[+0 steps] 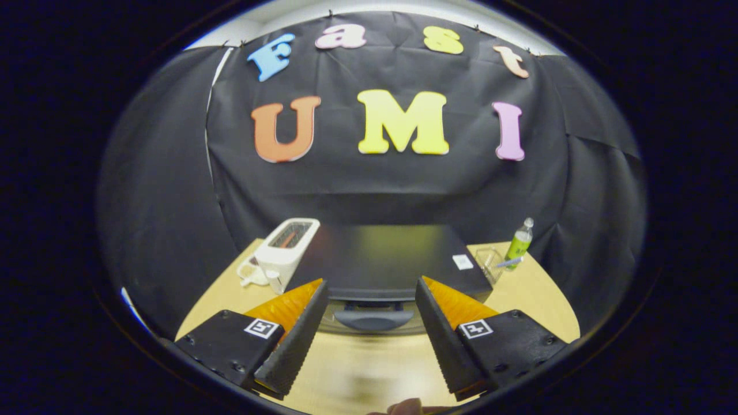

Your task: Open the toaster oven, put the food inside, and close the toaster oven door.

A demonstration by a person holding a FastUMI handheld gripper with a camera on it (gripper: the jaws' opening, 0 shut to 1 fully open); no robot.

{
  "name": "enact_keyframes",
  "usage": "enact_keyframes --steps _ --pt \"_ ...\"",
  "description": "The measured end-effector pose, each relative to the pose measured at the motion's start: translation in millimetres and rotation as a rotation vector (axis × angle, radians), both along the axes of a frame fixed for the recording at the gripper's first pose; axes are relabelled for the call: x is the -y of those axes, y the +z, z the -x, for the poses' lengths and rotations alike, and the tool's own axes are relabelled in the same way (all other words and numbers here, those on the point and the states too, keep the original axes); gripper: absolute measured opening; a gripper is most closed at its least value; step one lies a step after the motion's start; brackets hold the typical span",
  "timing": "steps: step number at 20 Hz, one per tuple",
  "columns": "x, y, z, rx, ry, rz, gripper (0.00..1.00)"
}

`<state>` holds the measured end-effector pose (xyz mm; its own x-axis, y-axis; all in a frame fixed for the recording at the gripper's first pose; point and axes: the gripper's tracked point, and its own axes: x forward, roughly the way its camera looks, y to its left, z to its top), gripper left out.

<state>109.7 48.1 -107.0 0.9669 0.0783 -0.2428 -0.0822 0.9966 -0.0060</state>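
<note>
Hovering with fingers apart, the tool [372, 323] is shown above the black box-shaped toaster oven's [386, 259] closed door handle [373, 318], where a misaligned descent could be deflected.

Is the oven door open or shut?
Shut: the oven door's handle sits up against its front, between the open claw's fingers.

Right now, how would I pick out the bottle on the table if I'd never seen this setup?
Start at the black toaster oven in the middle of the wooden table, just beyond the open fingers. Look past its right side, beyond a clear container. The bottle stands upright there; its green label and pale cap set it apart from the white toaster on the oven's other side.
</note>
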Motion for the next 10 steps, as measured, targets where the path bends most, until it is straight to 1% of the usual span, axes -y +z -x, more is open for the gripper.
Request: enact_keyframes --steps 3,5,7,10 --pt "8.3 57.9 31.4 0.092 -0.017 -0.019 0.98" --pt "14.8 87.2 52.4 0.141 -0.023 -0.015 0.98" --pt "16.6 103.3 69.8 0.170 -0.015 -0.020 0.99" --pt "15.0 110.8 95.4 0.205 0.007 0.001 0.99"
